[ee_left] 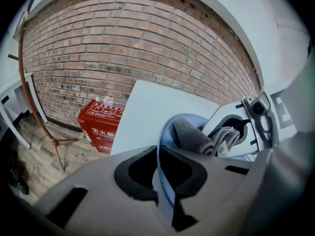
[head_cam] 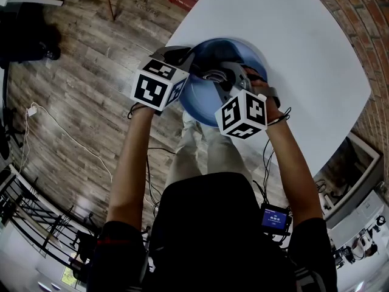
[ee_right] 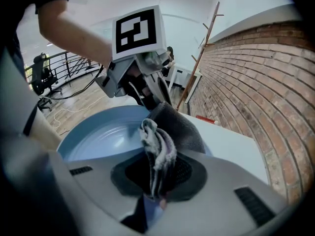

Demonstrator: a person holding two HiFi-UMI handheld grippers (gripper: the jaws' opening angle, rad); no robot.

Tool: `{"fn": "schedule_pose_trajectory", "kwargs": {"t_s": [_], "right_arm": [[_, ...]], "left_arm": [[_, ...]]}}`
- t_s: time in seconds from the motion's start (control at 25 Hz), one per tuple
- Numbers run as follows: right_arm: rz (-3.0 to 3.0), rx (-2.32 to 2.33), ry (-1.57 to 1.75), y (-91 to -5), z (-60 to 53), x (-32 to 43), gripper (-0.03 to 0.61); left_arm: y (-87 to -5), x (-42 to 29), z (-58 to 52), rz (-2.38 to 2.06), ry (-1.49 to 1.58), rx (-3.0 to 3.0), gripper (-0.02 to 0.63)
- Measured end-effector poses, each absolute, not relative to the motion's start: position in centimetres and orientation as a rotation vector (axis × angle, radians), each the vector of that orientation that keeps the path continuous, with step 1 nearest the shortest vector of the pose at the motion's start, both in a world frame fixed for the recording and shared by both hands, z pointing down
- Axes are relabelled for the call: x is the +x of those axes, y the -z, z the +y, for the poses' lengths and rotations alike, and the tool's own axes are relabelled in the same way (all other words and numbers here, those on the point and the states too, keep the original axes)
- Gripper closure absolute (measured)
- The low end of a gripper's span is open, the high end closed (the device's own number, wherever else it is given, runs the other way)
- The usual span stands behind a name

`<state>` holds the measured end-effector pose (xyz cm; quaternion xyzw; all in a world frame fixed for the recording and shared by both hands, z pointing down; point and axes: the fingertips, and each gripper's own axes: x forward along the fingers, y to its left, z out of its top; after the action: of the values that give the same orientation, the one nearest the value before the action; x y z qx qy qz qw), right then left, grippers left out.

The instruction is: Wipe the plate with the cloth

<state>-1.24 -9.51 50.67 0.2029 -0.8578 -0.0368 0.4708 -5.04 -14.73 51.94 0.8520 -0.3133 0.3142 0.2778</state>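
Observation:
A pale blue plate point(head_cam: 246, 52) is held tilted over the near edge of the white table point(head_cam: 304, 41). My left gripper point(head_cam: 177, 58) is shut on the plate's left rim; in the left gripper view that rim point(ee_left: 159, 154) runs upright between the jaws of the left gripper point(ee_left: 158, 175). My right gripper point(ee_right: 156, 183) is shut on a bunched grey cloth point(ee_right: 158, 144), which rests against the inside of the plate point(ee_right: 98, 137). The cloth point(ee_left: 194, 135) also shows in the left gripper view, beside the right gripper point(ee_left: 235, 128). Opposite, the left gripper point(ee_right: 142, 90) grips the far rim.
A brick wall point(ee_left: 128, 48) runs behind the table point(ee_left: 145, 109). A red box point(ee_left: 101, 123) sits on the wooden floor point(head_cam: 79, 90) by the wall, near a thin coat stand point(ee_right: 202, 50). The person's legs point(head_cam: 200, 148) are below the plate.

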Motion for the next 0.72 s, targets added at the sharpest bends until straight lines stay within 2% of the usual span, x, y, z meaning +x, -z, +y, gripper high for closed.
{"fn": "schedule_pose_trajectory", "kwargs": {"t_s": [0.72], "right_arm": [[-2.049,0.544,-0.001,-50.9,-9.9,1.1,0.528]], "left_arm": [[-52.1,-5.0,-15.0,-0.868,-0.824,2.291,0.578]]}}
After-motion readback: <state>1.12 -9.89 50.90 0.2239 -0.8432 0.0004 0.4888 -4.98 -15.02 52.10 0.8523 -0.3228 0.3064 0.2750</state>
